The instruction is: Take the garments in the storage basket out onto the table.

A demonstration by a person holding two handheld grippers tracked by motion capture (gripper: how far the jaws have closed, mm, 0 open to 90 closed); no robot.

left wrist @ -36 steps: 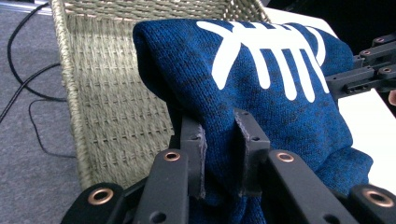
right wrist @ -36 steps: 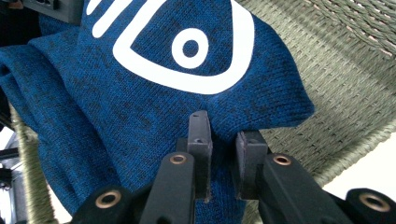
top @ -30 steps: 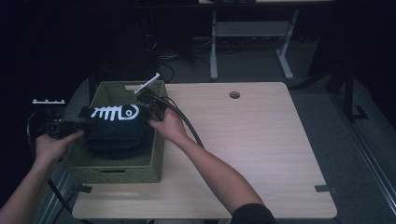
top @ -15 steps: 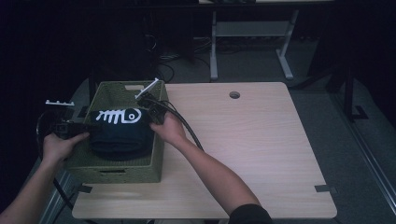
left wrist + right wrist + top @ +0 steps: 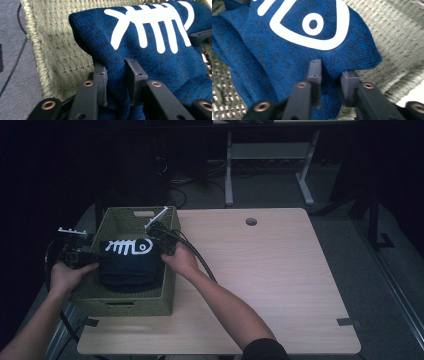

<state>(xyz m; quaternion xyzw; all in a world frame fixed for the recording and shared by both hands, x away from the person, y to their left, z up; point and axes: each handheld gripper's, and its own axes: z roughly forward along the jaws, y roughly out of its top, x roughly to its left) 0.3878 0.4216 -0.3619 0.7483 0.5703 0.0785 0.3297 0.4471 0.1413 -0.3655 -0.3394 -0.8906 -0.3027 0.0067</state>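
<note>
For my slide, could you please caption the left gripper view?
Left gripper, jaws just opening, straddles a fold of the folded blue knit garment with white fishbone print inside the woven olive-green basket.

Both forearms reach forward, the black two-jaw left gripper [image 5: 80, 256] and right gripper [image 5: 162, 240] facing inward, jaws just easing apart.

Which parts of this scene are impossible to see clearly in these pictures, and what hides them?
- Basket floor: covered by the folded blue sweater in the high view.
- Sweater's underside and sleeves: folded under; both gripper views cut the cloth at their edges.
- Left gripper pads: cloth between the jaws hides whether they press it.
- Right gripper: the same, cloth bunches between its jaws.
- Floor beyond the table: too dark in the high view.
</note>
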